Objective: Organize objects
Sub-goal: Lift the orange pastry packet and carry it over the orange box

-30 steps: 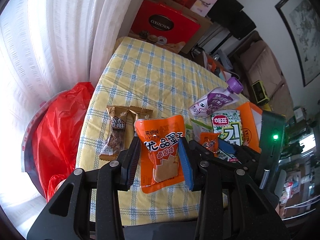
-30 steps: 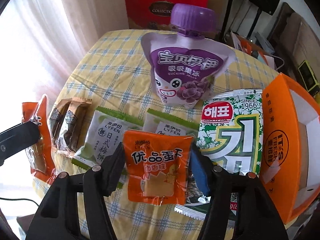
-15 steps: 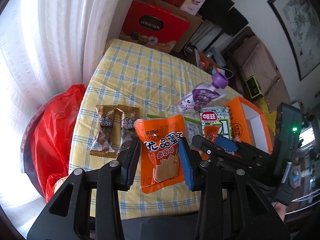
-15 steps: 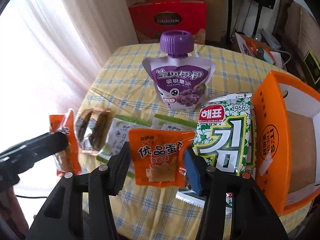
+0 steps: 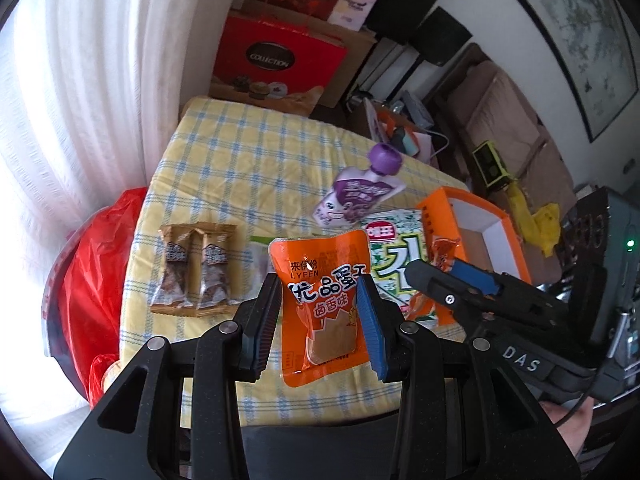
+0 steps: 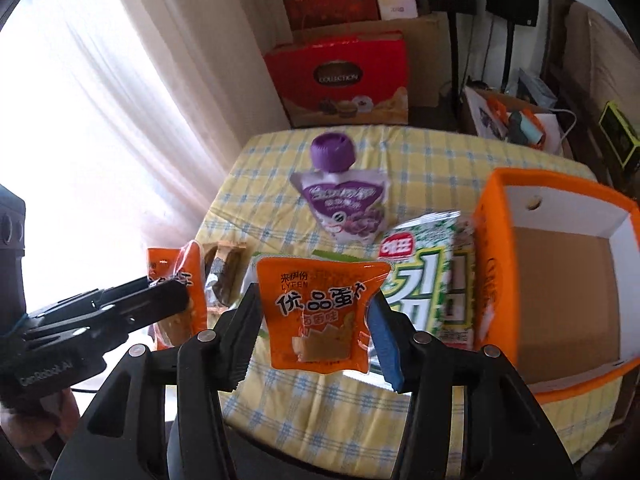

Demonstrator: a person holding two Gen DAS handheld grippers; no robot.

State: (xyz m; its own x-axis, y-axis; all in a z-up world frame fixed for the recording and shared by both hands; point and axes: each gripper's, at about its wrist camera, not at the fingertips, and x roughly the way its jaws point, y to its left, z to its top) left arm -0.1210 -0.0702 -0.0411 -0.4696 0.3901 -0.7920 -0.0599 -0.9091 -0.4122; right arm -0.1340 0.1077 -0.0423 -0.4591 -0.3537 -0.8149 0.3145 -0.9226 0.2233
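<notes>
Overhead, orange box (image 6: 560,292) bare inside; left gripper (image 5: 325,324), right gripper (image 6: 316,332) each pinching orange packet.

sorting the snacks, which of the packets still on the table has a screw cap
The purple jelly pouch, lying past the green seaweed pack. It alone has a round purple cap; the brown bars are flat sealed wrappers.

The tablecloth (image 5: 224,168) is yellow with blue and white checks. On it lies a purple and white jelly pouch (image 6: 344,204) with a purple cap. Beside the pouch are a green and white seaweed pack (image 6: 424,276), an orange box (image 6: 492,264), white inside, and two brown snack bars (image 5: 196,272).
</notes>
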